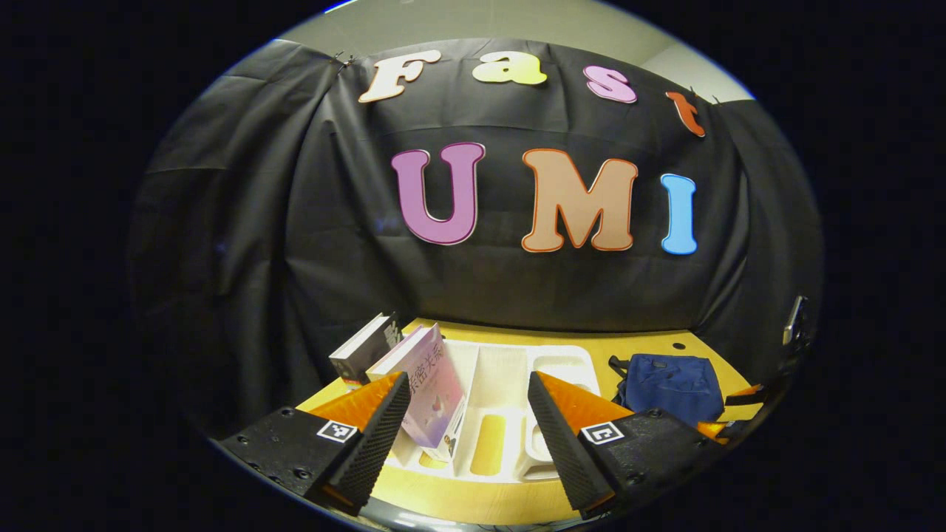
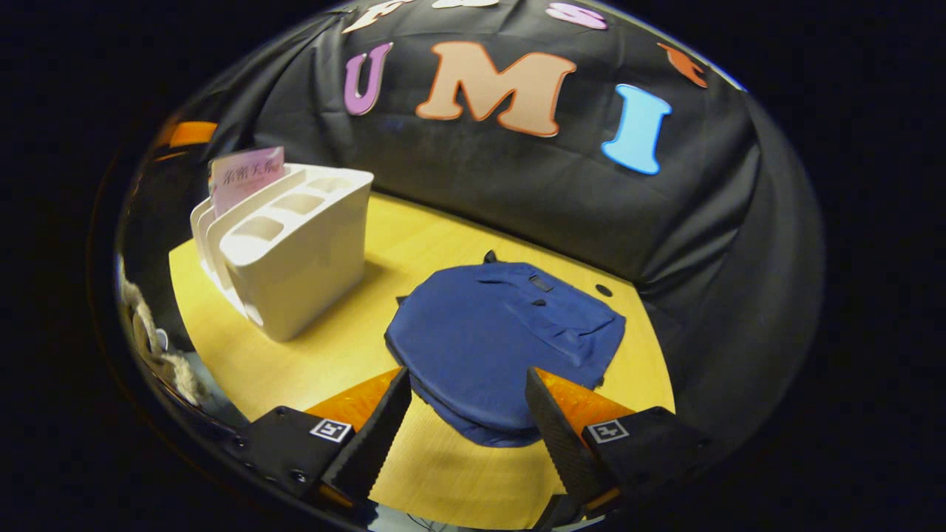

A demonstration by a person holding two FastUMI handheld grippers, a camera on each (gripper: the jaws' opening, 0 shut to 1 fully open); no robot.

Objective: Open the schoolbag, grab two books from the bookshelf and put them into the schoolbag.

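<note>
1. Navy cloth is what the right gripper (image 2: 467, 414) faces: the schoolbag (image 2: 506, 340) lies flat on the wooden table (image 2: 414, 244), just ahead of the fingers and partly between them, its near edge reaching into the gap. The fingers stand apart and touch nothing.

2. No opening shows in the bag; it looks closed, with a small dark tab on its top face on the side away from the tips. I cannot make out a zip line or a pull.

3. So I judge the step in hand to be the first one, opening the bag, not yet begun.

4. The left gripper (image 1: 469, 410) hangs with its fingers wide apart above the white bookshelf (image 1: 510, 384). A pink book (image 1: 432, 388) stands in a slot just ahead of its left finger, and a dark-and-white book (image 1: 366, 347) stands farther out on that same side. The bag appears off beyond its right finger.

5. Next, the right gripper likely needs to find the flap or zip pull and pinch it, perhaps with the left gripper pinning the cloth.

6. The books look within easy reach of the left gripper once the bag gapes.
</note>
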